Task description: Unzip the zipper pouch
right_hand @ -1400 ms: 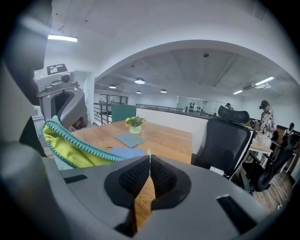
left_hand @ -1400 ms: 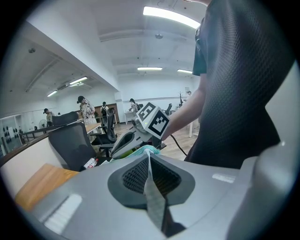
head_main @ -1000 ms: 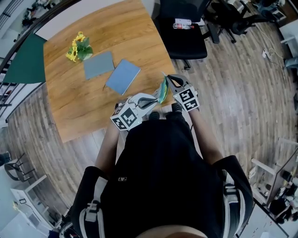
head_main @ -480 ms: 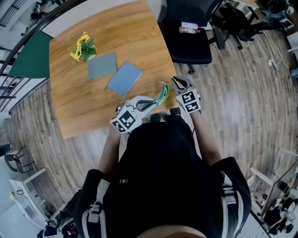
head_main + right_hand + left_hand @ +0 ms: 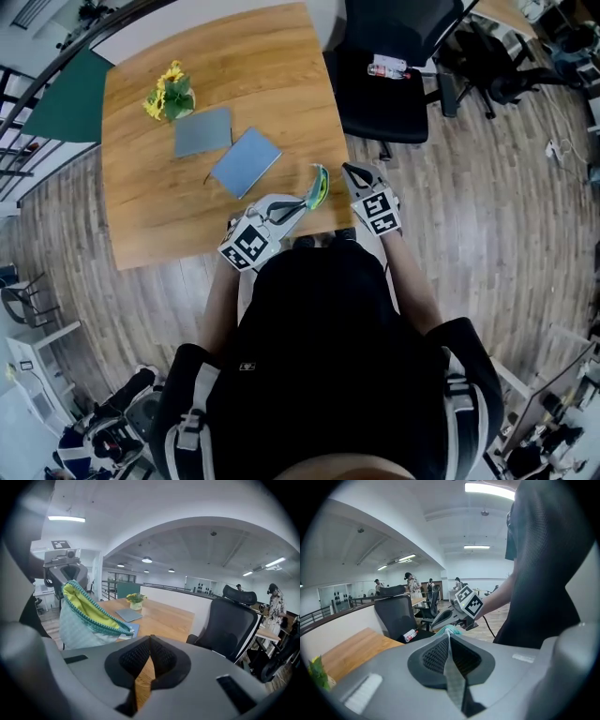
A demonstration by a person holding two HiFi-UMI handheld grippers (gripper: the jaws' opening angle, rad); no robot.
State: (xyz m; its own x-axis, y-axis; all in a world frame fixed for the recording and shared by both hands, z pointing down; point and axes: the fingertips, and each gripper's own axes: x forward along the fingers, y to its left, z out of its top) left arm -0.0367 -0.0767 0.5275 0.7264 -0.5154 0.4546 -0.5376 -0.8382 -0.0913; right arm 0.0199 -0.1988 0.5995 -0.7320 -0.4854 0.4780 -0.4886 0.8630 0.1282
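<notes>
Our left tongs [image 5: 298, 202] pinch one end of the zipper pouch [image 5: 319, 187], holding it up over the tabletop's [image 5: 169, 211] near right corner so that its mouth gapes and shows yellow lining. Our right tongs [image 5: 351, 171], just beside it, have just pressed together on nothing; we judge the zipper pulled open.
</notes>
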